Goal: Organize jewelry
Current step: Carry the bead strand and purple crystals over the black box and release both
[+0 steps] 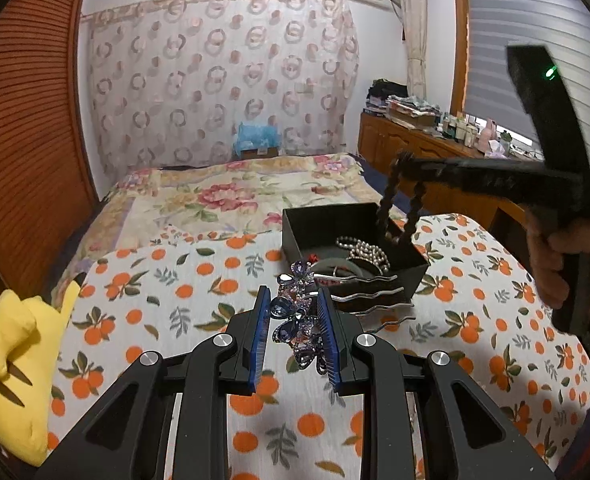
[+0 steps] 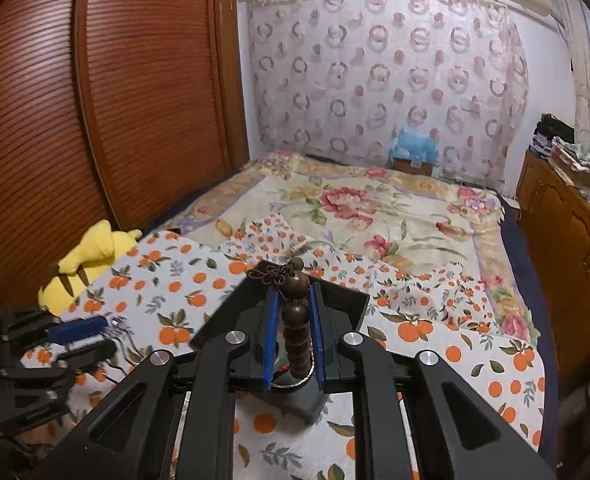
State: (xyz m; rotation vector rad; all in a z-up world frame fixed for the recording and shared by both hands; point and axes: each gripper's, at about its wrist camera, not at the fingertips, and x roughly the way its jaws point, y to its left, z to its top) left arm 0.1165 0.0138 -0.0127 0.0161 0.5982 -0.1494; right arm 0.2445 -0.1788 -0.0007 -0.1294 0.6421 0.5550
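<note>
My left gripper (image 1: 293, 300) is shut on a purple rhinestone hair comb (image 1: 295, 320) and holds it above the orange-print cloth, just in front of a black box (image 1: 411, 276). The box holds a pearl string (image 1: 365, 252) and other pieces. My right gripper (image 2: 293, 296) is shut on a brown wooden bead bracelet (image 2: 297, 320). In the left wrist view the bracelet (image 1: 387, 204) hangs from the right gripper (image 1: 407, 160) over the box. In the right wrist view the box (image 2: 351, 300) lies beneath the fingers.
A yellow plush toy (image 1: 15, 360) lies at the left edge of the orange-print cloth (image 1: 155, 300). A floral blanket (image 2: 375, 208) covers the bed beyond. A wooden wardrobe (image 2: 95, 100) stands left, a wooden cabinet (image 1: 415, 148) right.
</note>
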